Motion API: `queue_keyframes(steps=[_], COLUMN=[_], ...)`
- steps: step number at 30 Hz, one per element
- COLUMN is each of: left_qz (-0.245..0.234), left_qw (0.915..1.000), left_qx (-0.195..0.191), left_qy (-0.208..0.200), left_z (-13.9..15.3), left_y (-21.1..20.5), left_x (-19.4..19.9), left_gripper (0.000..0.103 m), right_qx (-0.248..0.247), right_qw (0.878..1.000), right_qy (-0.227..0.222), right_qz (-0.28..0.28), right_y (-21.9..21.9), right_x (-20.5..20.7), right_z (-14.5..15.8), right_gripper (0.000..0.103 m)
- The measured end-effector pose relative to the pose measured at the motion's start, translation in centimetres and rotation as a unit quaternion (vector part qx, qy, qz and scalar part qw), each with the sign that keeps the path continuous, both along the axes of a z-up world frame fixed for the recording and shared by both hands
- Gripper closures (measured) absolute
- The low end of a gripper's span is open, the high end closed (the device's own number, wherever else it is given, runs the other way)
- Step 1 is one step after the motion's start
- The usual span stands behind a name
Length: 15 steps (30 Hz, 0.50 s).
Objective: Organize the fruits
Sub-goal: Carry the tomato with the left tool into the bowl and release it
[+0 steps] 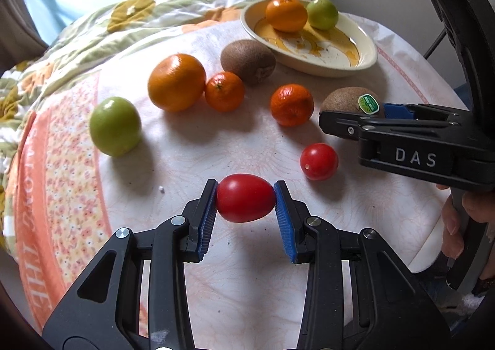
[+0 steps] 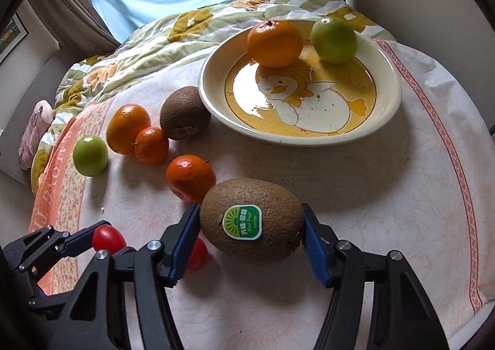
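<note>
"DAS" on right tool, clamping stickered kiwi. Left tool clamping tomato. Plate: orange, green fruit.

A round cloth-covered bench carries a cream ceramic plate with a duck picture at its far side, holding an orange mandarin with a green apple to its right. A brown fuzzy kiwi lies just left of the plate.

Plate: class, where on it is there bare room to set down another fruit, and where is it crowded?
The plate's near half, over the duck picture, is bare. Its far side is crowded by the orange and green fruit.
</note>
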State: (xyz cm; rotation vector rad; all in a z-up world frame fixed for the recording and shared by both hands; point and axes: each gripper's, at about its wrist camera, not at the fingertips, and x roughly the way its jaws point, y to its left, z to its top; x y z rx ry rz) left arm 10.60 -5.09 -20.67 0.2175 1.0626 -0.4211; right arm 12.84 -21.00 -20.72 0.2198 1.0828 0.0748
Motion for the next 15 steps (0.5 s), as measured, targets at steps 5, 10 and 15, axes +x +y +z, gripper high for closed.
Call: queue_keyframes(steps=[5,10,15], left_qz=[0.006,0.011,0.012], left_qw=[0.9998,0.9992,0.9978], left_qx=[-0.006,-0.018,-0.033], left_qy=[-0.016,-0.034,-0.056], left_z=[2.2,5.2,8.5], left_y=[0.5,0.9,0.6], left_x=[-0.8,-1.3,-1.3], left_gripper=[0.063,0.063,0.063], right_qx=[-0.004,-0.006,-0.002], right_qw=[1.0,0.999,0.998], right_qy=[-0.02,-0.045,-0.068], right_qz=[0.004,0.006,-0.002], right_y=[0.3,0.0,-1.0], right_x=[-1.1,-2.7,-4.1], right_z=[2.3,5.6,9.3], right_gripper=[0.044,0.044,0.044])
